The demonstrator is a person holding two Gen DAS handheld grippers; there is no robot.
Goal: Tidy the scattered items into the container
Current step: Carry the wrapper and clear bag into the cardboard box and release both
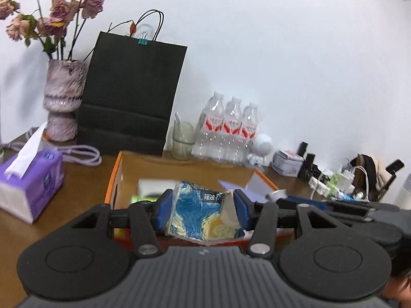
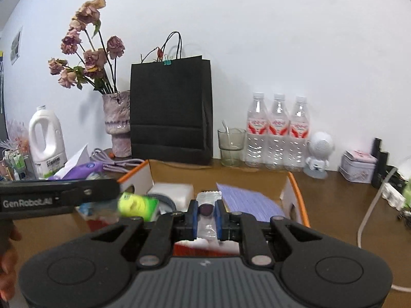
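Box point(image 1: 117, 177) half hidden; left jaws grip blue packet point(image 1: 203, 215), right jaws pinch blurred sachet point(image 2: 206, 210)

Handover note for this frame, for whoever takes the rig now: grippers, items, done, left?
Left gripper: shut on a blue-and-yellow swirl packet, above the cardboard box.
Right gripper: shut on a small clear sachet, also above the box.
Done: a purple booklet, a white block already in the box.
Left: drop both held items in.

Blue-and-yellow swirl-patterned packet point(image 1: 203, 213), orange-rimmed box point(image 1: 113, 177), black bag point(image 1: 131, 89), purple tissue pack point(image 1: 33, 179).
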